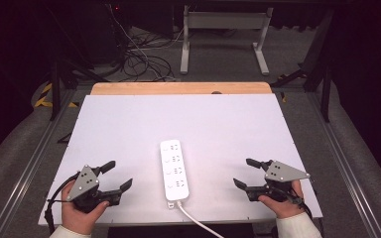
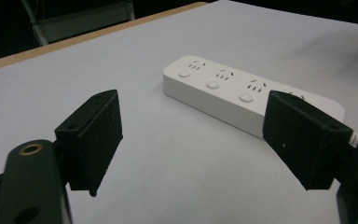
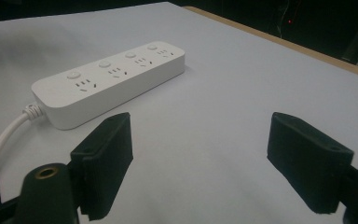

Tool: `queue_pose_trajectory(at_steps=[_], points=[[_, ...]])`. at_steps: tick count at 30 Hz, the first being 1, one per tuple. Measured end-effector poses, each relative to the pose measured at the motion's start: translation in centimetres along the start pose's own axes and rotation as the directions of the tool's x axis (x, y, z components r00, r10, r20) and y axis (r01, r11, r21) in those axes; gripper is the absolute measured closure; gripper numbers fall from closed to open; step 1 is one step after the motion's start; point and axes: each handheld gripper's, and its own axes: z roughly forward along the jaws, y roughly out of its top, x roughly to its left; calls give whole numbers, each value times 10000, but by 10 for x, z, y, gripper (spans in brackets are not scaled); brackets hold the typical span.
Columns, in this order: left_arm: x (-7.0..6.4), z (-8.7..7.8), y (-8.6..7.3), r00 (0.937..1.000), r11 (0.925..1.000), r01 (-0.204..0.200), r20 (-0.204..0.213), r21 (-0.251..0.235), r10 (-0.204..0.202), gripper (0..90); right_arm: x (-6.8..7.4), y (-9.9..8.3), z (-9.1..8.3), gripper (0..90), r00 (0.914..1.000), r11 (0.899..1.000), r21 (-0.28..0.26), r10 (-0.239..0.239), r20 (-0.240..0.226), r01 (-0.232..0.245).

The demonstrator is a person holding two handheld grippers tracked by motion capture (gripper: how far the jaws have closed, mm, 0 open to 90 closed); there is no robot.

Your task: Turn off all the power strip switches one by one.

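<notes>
While power strip point(image 1: 174, 168) lay untouched between my grippers, left gripper point(image 1: 117, 177) and right gripper point(image 1: 245, 173) stood jaws spread, empty. Judged approach step; next move needed closing in on strip's sides.

Power strip point(image 1: 174, 170) lay on the table point(image 1: 129, 124), near the front edge and about midway between the sides, lengthwise from front to back. Cord point(image 1: 198, 221) ran from the strip's near end forward and to the right, past the table's front edge. Left gripper point(image 1: 116, 176) sat to the left of the strip, near the front left corner, apart from it. Right gripper point(image 1: 244, 173) sat to the right of the strip, near the front right corner, likewise apart. Strip lay between the two grippers. Behind the table, on the floor, stood a frame point(image 1: 224, 34), with loose cables point(image 1: 139, 57) to its left.
</notes>
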Motion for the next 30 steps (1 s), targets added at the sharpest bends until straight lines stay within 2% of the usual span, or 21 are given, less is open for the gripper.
queue_pose_trajectory(at_steps=[6, 7, 12, 13, 15, 16, 19, 21, 23, 25, 26, 29, 30], points=[[1, 0, 1, 9997, 10000, -45, 228, 60, 43, 193, -1, -2, -1, 241, 10000, 10000, -76, 12, 52, -12], [0, 0, 1, 9996, 10000, 50, 295, 70, -52, 194, -1, -2, 0, 248, 10000, 10000, -61, -24, 7, 24], [0, -2, 2, 9998, 9998, -187, -5, 9, 187, 199, -1, -5, 1, 274, 9998, 9996, -185, 197, -10, -197], [-1, -2, 1, 9999, 9999, -101, -11, 1, 101, 200, -2, -6, 1, 274, 9998, 9996, -203, 187, -16, -187], [-1, -2, 2, 9997, 9997, -203, 111, 134, 202, 213, -1, -5, 1, 273, 9999, 9996, -234, 146, -13, -147], [-1, -2, 2, 9994, 9995, -308, 130, 120, 306, 217, -1, -5, 1, 274, 10000, 9997, -233, 34, 4, -34], [-3, -2, 3, 9993, 9997, -246, 287, -18, 247, 225, 0, -5, 1, 274, 10000, 9997, -257, 32, 25, -31], [-3, -2, 4, 9994, 9995, -319, 101, -91, 320, 225, 0, -5, 1, 275, 10000, 9998, -212, 1, 22, 0], [-4, -3, 4, 9993, 9996, 230, 302, -164, -225, 218, 0, -5, 1, 274, 9999, 9995, -284, 118, -15, -119], [-5, -3, 6, 9987, 9992, 395, 335, -39, -393, 221, 1, -5, 1, 277, 10000, 9996, -280, 71, -49, -73], [-6, -3, 7, 9985, 9993, 382, 393, 16, -382, 223, 1, -4, 1, 281, 10000, 9996, -275, 52, -42, -53], [-7, -3, 10, 9985, 9996, 53, 555, -265, -38, 280, 2, -4, 2, 288, 10000, 9996, -282, 14, -86, -16], [-7, -3, 12, 9981, 9995, 57, 614, -324, -37, 290, 2, -4, 2, 291, 10000, 9996, -265, 4, -89, -7]])
